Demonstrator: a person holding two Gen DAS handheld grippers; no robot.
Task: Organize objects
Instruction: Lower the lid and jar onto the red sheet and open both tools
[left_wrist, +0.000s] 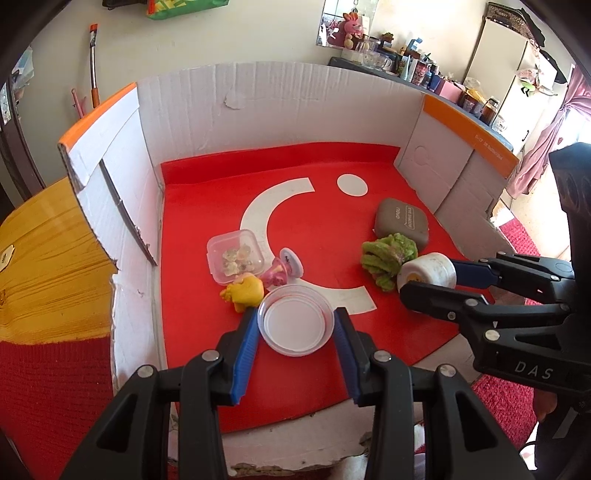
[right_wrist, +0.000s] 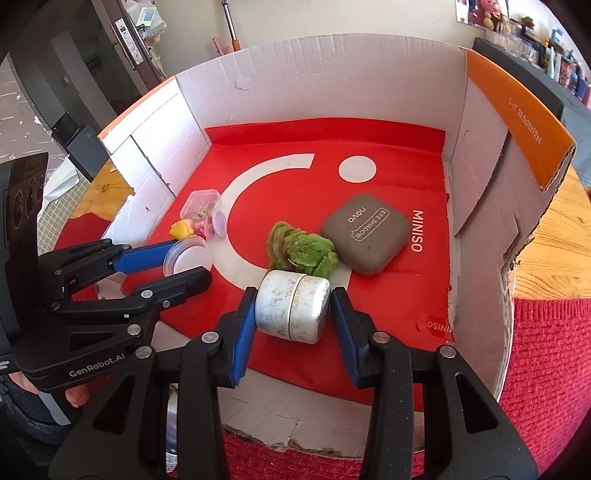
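Observation:
A shallow clear plastic dish (left_wrist: 295, 332) hangs low over the red mat (left_wrist: 325, 229), and my left gripper (left_wrist: 295, 317) is shut on it, a blue pad on each side. The right wrist view shows that left gripper (right_wrist: 190, 260) and its dish (right_wrist: 192, 262) at the left. My right gripper (right_wrist: 294, 295) is shut on a white speckled jar (right_wrist: 291, 310) lying on its side. In the left wrist view the right gripper (left_wrist: 430, 278) holds the jar (left_wrist: 430, 271) beside a green fuzzy object (left_wrist: 388, 264).
On the mat lie a grey eye shadow case (right_wrist: 365, 238), a small clear square container (left_wrist: 234, 258), a yellow toy (left_wrist: 245, 293) and a pink toy (left_wrist: 282, 271). White cardboard walls (left_wrist: 258, 99) enclose the mat on the left, back and right. A wooden tabletop (left_wrist: 44, 266) lies outside.

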